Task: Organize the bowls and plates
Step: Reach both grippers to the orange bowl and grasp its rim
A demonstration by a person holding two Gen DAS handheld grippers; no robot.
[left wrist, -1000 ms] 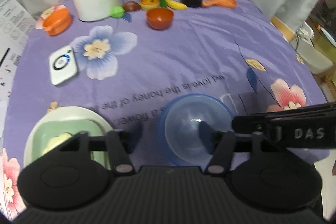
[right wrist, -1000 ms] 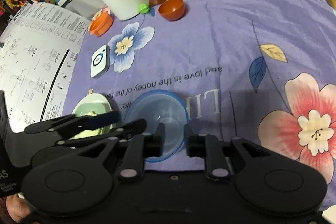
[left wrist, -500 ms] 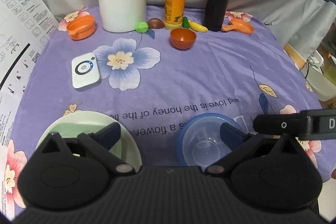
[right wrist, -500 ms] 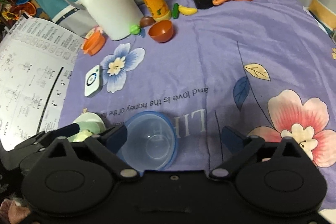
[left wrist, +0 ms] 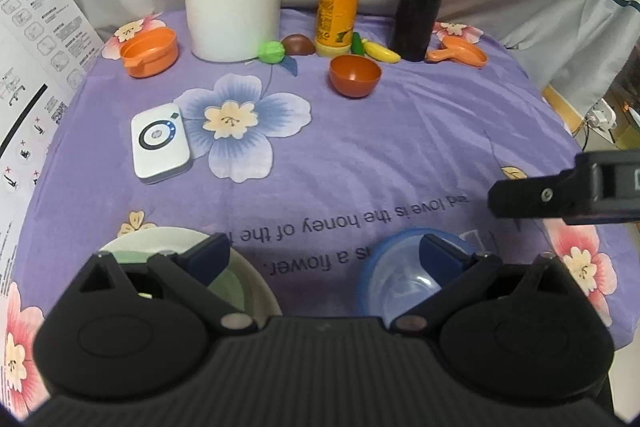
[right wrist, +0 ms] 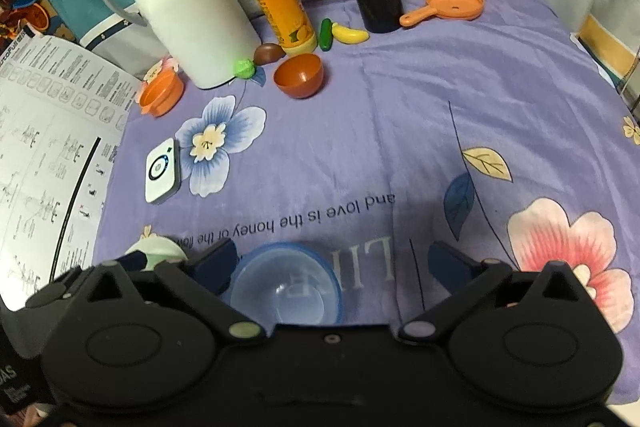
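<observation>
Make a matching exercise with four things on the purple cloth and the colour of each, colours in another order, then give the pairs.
Things:
1. bowl nearest the camera
2. small bowl by the bottles
3. toy pan
4. jug

Colours:
A. white
B. orange
C. clear blue
D. reddish brown

Pairs: 1-C, 2-D, 3-B, 4-A

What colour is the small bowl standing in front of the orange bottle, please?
The small bowl is reddish-brown, clearest in the left wrist view.
</observation>
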